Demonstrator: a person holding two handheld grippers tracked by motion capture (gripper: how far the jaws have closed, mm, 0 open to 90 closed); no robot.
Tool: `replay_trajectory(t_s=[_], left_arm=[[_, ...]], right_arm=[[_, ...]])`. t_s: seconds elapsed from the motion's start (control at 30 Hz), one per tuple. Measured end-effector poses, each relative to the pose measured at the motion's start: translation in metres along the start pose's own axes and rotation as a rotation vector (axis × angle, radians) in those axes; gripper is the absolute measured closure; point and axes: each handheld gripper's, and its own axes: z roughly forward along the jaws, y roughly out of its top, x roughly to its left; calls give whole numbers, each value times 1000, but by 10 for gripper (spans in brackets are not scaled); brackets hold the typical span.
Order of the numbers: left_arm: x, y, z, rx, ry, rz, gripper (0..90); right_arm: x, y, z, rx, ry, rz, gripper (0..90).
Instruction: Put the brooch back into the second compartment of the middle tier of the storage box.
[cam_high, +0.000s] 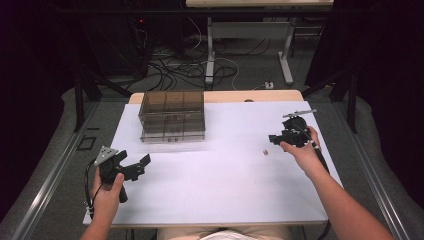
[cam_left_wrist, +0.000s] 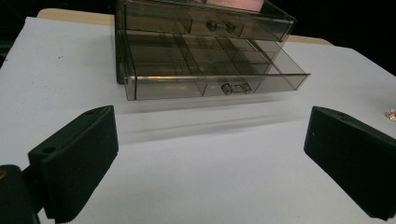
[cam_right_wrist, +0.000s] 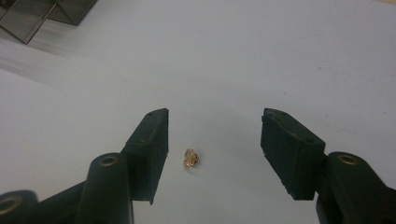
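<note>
White surface (cam_high: 215, 185), dark room beyond. Small gold trinket (cam_right_wrist: 190, 157) lying between right gripper (cam_right_wrist: 212, 154) pads, unclenched, not yet pinched. Left gripper (cam_left_wrist: 205, 154) released, facing smoky transparent plastic drawer box (cam_left_wrist: 205, 60), lower drawer pulled out, likely to receive it.

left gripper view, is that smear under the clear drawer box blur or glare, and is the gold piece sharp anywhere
Left gripper view: a soft reflection-like streak on the white table below the drawer box. Right gripper view: the gold piece is fairly sharp. High view: dim, dark surroundings.
</note>
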Motion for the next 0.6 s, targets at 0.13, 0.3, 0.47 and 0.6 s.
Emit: replay_trajectory(t_s=[0.13,0.3,0.47,0.6], left_arm=[[0,0,0,2,-1,1,32],[0,0,0,1,-2,1,32],[0,0,0,4,-3,1,32],[0,0,1,5,-3,2,32]], right_arm=[[-1,1,4,24,14,6,492],[-1,2,9,43,12,9,517],[-4,2,17,73,20,35,548],[-4,2,21,101,31,66,576]])
